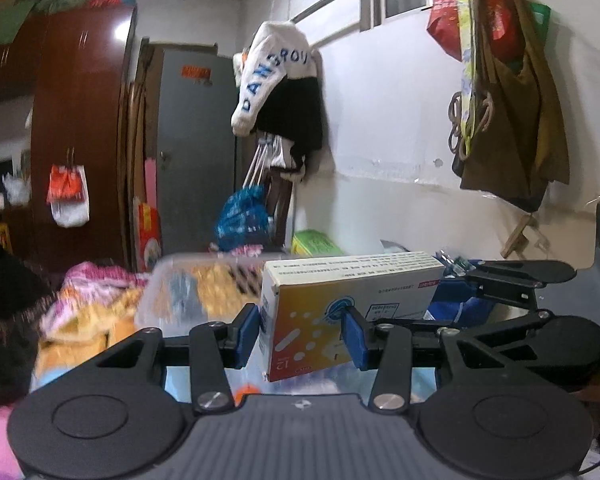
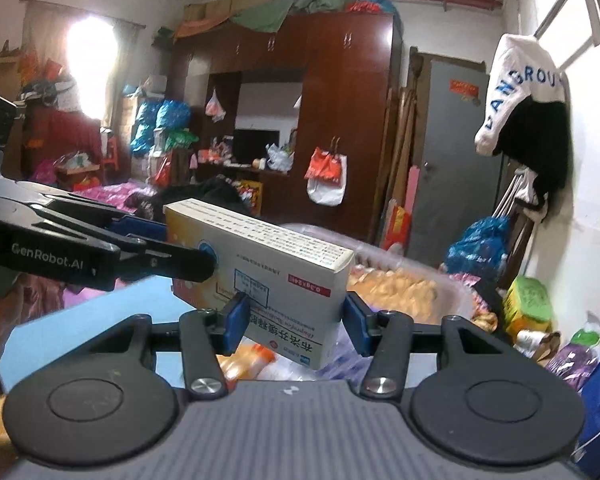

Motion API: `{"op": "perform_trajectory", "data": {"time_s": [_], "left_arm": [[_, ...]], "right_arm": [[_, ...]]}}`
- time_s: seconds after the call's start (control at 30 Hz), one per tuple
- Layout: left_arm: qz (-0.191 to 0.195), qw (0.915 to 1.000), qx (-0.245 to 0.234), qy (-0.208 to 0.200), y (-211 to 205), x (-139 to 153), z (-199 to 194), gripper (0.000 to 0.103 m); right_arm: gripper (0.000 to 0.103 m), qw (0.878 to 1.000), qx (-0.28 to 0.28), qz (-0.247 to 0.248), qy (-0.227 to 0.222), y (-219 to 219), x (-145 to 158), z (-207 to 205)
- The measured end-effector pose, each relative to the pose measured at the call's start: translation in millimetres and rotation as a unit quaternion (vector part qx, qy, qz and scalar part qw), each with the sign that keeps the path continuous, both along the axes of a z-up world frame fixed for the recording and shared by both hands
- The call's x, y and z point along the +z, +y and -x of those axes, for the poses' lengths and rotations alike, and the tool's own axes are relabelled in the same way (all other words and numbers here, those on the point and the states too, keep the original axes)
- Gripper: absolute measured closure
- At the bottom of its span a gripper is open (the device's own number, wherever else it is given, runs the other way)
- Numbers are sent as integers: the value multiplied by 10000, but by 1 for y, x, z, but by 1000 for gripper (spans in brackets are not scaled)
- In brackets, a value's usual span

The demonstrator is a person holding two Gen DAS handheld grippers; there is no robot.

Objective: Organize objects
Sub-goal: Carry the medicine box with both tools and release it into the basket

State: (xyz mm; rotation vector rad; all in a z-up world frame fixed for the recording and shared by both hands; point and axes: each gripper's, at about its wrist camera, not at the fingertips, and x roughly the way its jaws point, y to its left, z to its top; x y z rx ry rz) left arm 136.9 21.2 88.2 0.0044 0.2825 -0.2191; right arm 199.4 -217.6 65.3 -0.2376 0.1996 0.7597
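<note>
A white and orange medicine box hangs in the air, held from both ends. My left gripper is shut on its near end, the blue pads pressing on both sides. In the right wrist view the same box sits between the blue pads of my right gripper, which is shut on it. The right gripper reaches in from the right in the left wrist view. From the left of the right wrist view comes the left gripper, its fingers against the box's far end.
A clear plastic bin with orange contents lies just beyond the box. A blue surface lies below on the left. A green box and bags sit by the white wall. Clothes and bags hang on it. A dark wardrobe stands behind.
</note>
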Motion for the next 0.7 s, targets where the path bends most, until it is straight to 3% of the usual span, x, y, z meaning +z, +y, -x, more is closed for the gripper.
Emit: {"op": "perform_trajectory", "data": {"time_s": [0.27,0.4,0.57,0.7], "left_arm": [[-184,9998,53,-90,-10,28,-48,54],[-239,9996,148,-37,-10,22,-75,54],[32,9991,254,347,5,2,-116,54],[110,9982,317,503,13,-13,-125,54]], "right_arm": [[48,9994,-329,13,-40,6,17,-36],[48,9990,-435,85,85,15,11,-61],[48,9972,-545,311,406,29,-9,-90],[49,9965,-525,379,532,31,-22,-93]]}}
